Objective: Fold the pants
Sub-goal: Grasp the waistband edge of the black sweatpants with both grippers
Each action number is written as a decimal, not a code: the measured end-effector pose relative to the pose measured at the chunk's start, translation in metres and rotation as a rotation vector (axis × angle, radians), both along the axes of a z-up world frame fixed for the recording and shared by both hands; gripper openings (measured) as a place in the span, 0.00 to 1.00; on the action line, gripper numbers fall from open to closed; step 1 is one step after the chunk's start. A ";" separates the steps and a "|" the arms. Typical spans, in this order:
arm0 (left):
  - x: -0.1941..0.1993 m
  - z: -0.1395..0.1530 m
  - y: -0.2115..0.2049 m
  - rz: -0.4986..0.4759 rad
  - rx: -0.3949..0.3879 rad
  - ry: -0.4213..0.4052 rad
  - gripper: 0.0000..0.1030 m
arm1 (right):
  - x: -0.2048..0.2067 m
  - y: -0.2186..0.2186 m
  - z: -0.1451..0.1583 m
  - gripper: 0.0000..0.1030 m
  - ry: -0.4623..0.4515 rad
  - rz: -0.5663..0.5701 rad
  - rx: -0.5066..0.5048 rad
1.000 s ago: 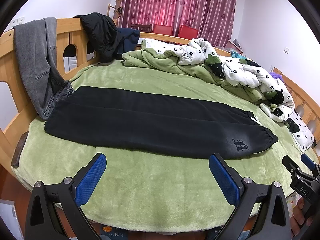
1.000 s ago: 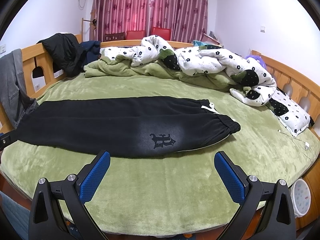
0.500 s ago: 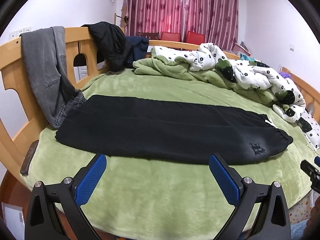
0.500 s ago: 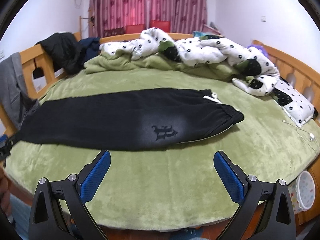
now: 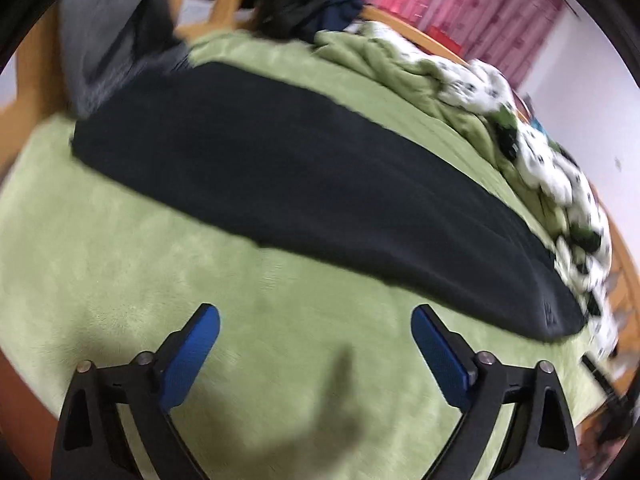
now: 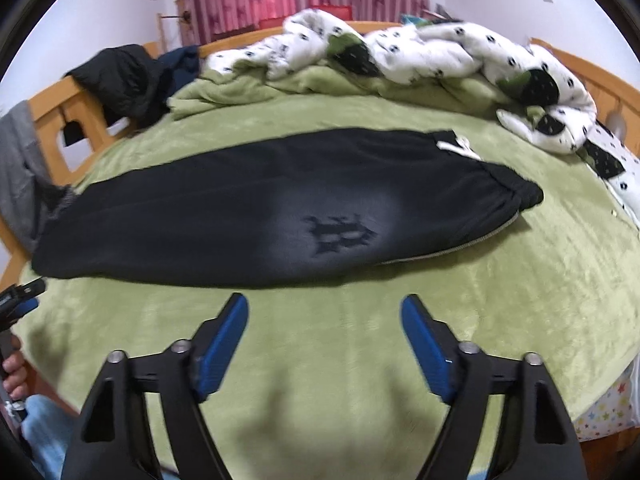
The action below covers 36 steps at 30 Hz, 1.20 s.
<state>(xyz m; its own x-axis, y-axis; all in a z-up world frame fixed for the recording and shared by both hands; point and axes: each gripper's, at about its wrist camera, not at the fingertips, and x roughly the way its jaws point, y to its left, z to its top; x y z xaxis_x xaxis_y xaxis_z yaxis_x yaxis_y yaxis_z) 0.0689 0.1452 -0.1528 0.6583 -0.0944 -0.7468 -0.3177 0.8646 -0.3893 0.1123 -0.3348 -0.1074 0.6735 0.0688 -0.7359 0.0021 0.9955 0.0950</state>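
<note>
Black pants [image 5: 304, 184] [image 6: 256, 208] lie flat and folded lengthwise on the green blanket [image 5: 120, 264] [image 6: 328, 340], waistband with a white drawstring [image 6: 460, 146] to the right, a dark logo [image 6: 340, 236] near it. My left gripper [image 5: 316, 316] hovers over bare blanket just short of the pants' near edge, jaws wide and closing, nothing between them. My right gripper [image 6: 325, 304] hangs just short of the near edge below the logo, jaws closing, only blanket between them. The left view is blurred.
A white spotted quilt [image 6: 440, 52] and a bunched green blanket lie along the far side. A wooden bed rail [image 6: 52, 108] carries a black jacket [image 6: 124, 80] and grey jeans [image 5: 104, 40]. A hand [image 6: 14, 372] with the other gripper shows at the left edge.
Both grippers have dropped toward the bed and closer to the pants' near edge. The right jaws have narrowed clearly, the left slightly. The left view has tilted and blurred.
</note>
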 end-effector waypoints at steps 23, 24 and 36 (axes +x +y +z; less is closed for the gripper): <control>0.081 0.014 0.051 0.128 -0.003 -0.085 0.11 | 0.120 -0.077 -0.038 0.19 0.055 -0.173 0.347; 0.085 0.019 0.052 0.125 0.001 -0.100 0.11 | 0.123 -0.074 -0.027 0.19 0.028 -0.147 0.330; 0.211 0.063 0.036 0.154 0.276 -0.217 0.11 | 0.246 -0.054 0.025 0.18 -0.088 -0.033 0.217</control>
<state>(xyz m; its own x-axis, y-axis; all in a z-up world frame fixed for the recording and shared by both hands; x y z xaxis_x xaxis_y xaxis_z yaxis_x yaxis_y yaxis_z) 0.2799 0.1816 -0.0902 0.7946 0.2031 -0.5722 -0.3879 0.8948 -0.2211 0.3586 -0.3884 -0.0826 0.7392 0.1960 -0.6443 0.0162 0.9513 0.3080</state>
